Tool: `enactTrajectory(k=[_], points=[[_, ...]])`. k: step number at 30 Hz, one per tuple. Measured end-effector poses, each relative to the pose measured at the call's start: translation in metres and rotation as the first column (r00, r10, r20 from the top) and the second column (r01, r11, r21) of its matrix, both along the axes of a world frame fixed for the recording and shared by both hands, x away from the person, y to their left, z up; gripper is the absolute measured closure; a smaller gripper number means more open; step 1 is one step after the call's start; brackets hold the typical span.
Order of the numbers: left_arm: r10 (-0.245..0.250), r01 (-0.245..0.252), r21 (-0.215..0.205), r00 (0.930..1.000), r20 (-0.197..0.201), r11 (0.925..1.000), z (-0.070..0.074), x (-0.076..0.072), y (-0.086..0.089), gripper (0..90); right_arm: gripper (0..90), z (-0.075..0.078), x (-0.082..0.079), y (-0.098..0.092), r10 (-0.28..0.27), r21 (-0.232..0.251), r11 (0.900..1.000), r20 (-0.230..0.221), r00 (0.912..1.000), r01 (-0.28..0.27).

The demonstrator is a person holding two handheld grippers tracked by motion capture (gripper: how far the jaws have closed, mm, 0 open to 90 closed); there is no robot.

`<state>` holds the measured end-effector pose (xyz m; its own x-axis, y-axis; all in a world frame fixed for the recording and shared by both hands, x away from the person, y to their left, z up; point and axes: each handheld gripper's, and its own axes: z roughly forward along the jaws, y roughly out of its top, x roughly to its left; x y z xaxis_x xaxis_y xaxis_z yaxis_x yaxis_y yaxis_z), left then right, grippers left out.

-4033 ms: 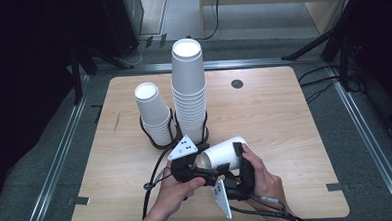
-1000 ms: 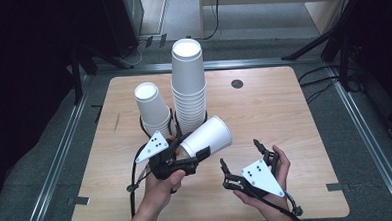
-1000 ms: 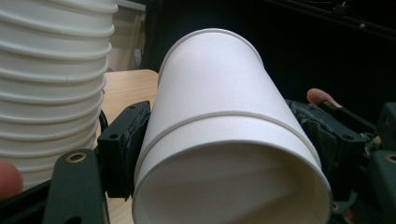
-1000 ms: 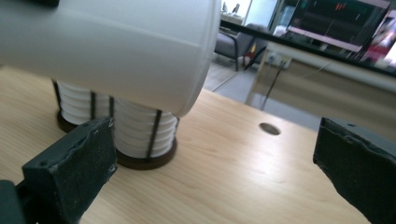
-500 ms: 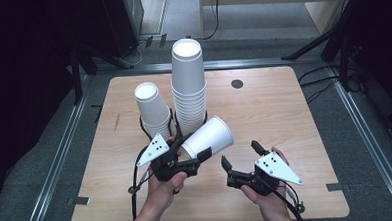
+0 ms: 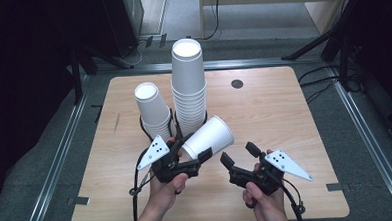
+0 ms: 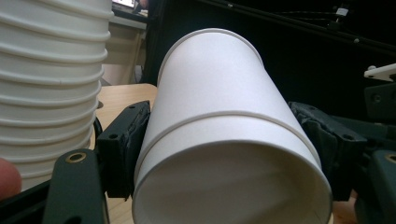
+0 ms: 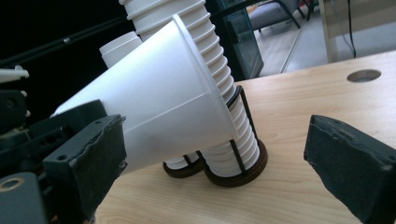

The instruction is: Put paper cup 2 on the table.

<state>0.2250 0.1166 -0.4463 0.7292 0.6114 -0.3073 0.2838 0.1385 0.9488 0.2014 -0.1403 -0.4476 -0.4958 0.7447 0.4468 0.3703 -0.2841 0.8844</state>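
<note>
One paper cup (image 6: 207,137) in left claw (image 6: 193,158); right claw (image 6: 238,156) agape; two cup stacks (image 6: 188,86).

No readable text, labels, brands or nos. anywhere. Cups (image 6: 188,81) plain white, no print. Table (image 6: 284,111) bare wood, unmarked. Grey plate (image 6: 153,151) on left gripper (image 6: 186,161) has small dark dots, not chars.

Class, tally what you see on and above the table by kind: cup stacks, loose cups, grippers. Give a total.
Stacks of white paper cups: 2, tall stack and short stack
Loose paper cup: 1
Grippers: 2, left gripper, right gripper
Total: 5
</note>
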Motion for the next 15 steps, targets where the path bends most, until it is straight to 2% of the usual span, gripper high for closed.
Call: enactTrajectory(k=[5, 6, 10, 11, 13, 15], points=[[-0.001, 0.001, -0.001, 1.0000, 0.002, 1.0000, -0.003, -0.001, -0.004, 24.7, 2.0, 0.000, 0.002, -0.003, 0.014, 0.062, 0.998, -0.039, 0.9991, -0.012], [-0.003, 0.003, -0.002, 1.0000, 0.002, 1.0000, -0.004, -0.001, -0.005, 24.7, 0.8, 0.000, 0.003, -0.005, 0.022, 0.107, 0.994, -0.058, 0.9981, -0.016], [-0.005, 0.005, -0.006, 0.9999, 0.013, 1.0000, -0.006, -0.003, -0.008, 24.7, 0.0, -0.001, 0.005, -0.008, 0.049, 0.187, 0.982, -0.102, 0.9936, -0.029], [-0.005, 0.005, -0.006, 0.9999, 0.013, 1.0000, -0.006, -0.003, -0.008, 24.7, 0.0, -0.001, 0.005, -0.008, 0.049, 0.187, 0.982, -0.102, 0.9936, -0.029], [-0.009, 0.009, -0.007, 0.9998, 0.015, 0.9999, -0.007, -0.004, -0.011, 24.7, 0.0, -0.002, 0.006, -0.009, 0.065, 0.224, 0.974, -0.128, 0.9896, -0.035], [-0.008, 0.008, -0.006, 0.9999, 0.013, 1.0000, -0.009, -0.005, -0.013, 24.7, 0.0, -0.004, 0.007, -0.010, 0.077, 0.241, 0.970, -0.132, 0.9882, -0.044]])
